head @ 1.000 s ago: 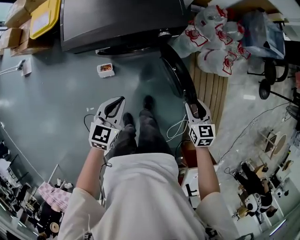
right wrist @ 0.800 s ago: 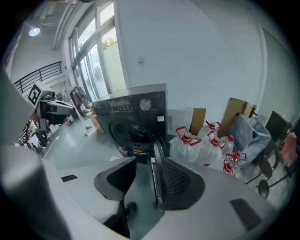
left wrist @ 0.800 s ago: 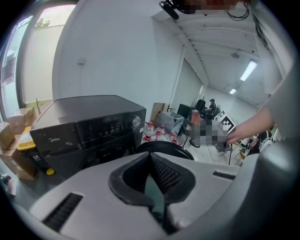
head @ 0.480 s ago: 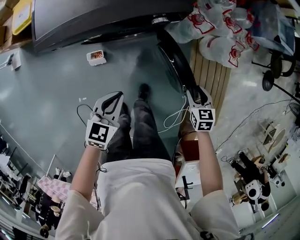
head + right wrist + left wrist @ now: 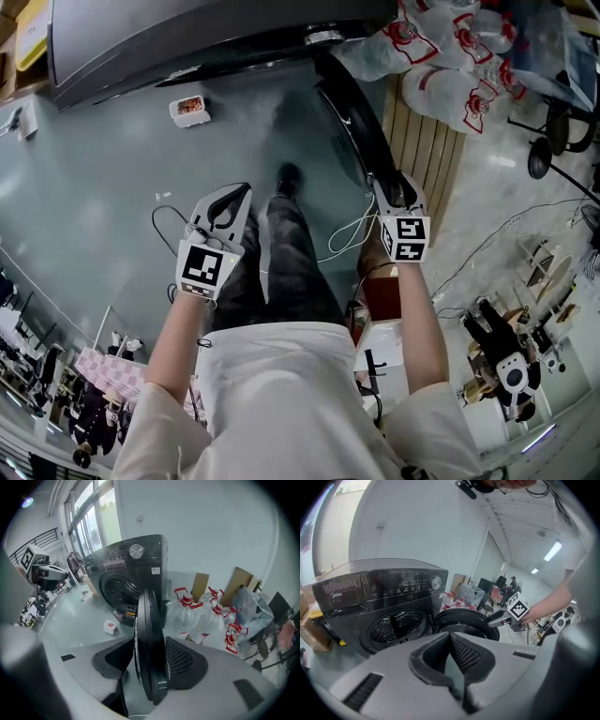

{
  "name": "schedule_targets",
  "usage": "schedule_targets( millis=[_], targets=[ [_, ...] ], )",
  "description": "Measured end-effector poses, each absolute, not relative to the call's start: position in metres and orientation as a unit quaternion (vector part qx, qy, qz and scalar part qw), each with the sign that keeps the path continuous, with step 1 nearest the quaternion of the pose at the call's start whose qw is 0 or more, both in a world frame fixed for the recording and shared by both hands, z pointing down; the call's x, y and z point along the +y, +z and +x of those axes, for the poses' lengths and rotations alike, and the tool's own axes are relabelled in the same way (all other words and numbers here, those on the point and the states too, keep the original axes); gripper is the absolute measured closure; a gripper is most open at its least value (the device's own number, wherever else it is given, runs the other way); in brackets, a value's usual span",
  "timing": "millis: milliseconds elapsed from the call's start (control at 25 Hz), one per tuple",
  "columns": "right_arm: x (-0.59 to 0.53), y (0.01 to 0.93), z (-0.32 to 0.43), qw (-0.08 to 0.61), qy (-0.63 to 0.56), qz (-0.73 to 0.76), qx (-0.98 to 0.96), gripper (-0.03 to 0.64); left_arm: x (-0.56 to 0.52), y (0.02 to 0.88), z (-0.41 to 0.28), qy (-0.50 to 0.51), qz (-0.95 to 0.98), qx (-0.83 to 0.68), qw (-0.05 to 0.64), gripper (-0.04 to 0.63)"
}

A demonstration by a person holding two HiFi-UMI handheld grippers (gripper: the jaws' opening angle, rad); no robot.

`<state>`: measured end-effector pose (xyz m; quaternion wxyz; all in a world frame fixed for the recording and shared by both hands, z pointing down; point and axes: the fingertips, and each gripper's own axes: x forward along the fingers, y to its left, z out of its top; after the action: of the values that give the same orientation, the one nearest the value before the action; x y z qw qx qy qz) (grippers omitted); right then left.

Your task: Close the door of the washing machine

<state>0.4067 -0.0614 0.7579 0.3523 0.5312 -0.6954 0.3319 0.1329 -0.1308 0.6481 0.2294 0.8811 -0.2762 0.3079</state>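
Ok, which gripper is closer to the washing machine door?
Right. The right gripper has the edge of the open door between its jaws, which have just been opening. The left gripper hangs apart from it, over the floor.

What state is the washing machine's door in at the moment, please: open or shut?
Open. The round black door stands swung out from the dark grey washing machine, leaving its perforated drum exposed.

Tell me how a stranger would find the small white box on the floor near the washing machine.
Start at the dark washing machine with its round door swung open. On the grey floor before the machine, away from the door, lies a small white box. Unlike the big clear bottles beyond the door, it is tiny, with red contents.
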Motion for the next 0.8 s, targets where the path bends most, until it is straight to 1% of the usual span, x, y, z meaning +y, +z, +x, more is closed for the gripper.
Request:
schedule_targets(
  millis=[480, 800],
  targets=[
    [-0.05, 0.762, 0.356, 0.348, 0.343, 0.543, -0.683, 0.385, -0.126, 0.663, 0.088, 0.312, 0.882, -0.267, 0.231, 0.586],
    [-0.048, 0.763, 0.293, 0.342, 0.351, 0.54, -0.685, 0.386, -0.12, 0.67, 0.048, 0.32, 0.886, -0.248, 0.225, 0.586]
  ],
)
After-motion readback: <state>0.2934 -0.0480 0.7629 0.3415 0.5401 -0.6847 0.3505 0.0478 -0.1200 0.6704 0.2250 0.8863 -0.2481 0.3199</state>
